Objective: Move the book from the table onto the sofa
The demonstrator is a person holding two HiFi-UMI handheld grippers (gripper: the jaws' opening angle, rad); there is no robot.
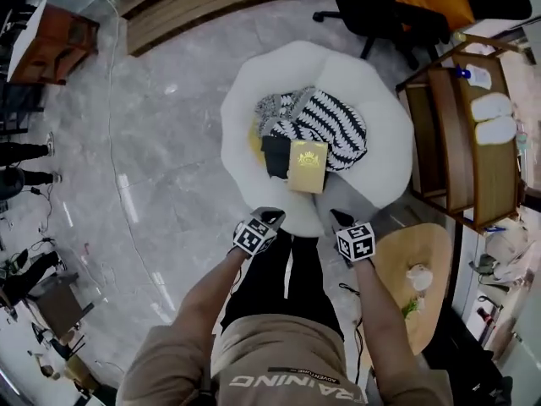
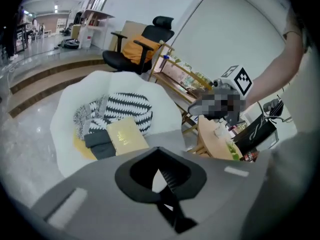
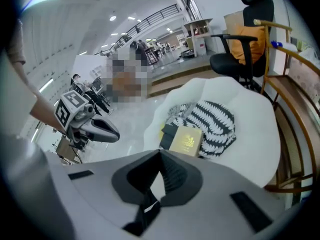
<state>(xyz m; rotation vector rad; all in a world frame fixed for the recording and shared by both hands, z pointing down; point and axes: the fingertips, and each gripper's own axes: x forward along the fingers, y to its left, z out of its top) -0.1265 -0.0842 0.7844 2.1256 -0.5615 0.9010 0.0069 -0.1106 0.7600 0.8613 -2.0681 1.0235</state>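
A gold-coloured book [image 1: 307, 166] lies flat on the white round sofa [image 1: 254, 91], against a black-and-white zigzag cushion [image 1: 325, 125] and next to a dark folded item [image 1: 275, 157]. It also shows in the left gripper view as the book [image 2: 127, 134] and in the right gripper view as the book [image 3: 186, 140]. My left gripper [image 1: 272, 216] and right gripper [image 1: 341, 218] hang side by side above the sofa's near edge, clear of the book. Both are shut with nothing between the jaws, as seen at the left gripper [image 2: 162, 176] and the right gripper [image 3: 159, 171].
A round wooden side table [image 1: 427, 265] with small items stands at the right, beside a wooden shelf unit [image 1: 461, 134]. A black office chair [image 1: 380, 7] with an orange garment is behind the sofa. Wooden steps [image 1: 220, 2] run along the back. Grey marble floor lies to the left.
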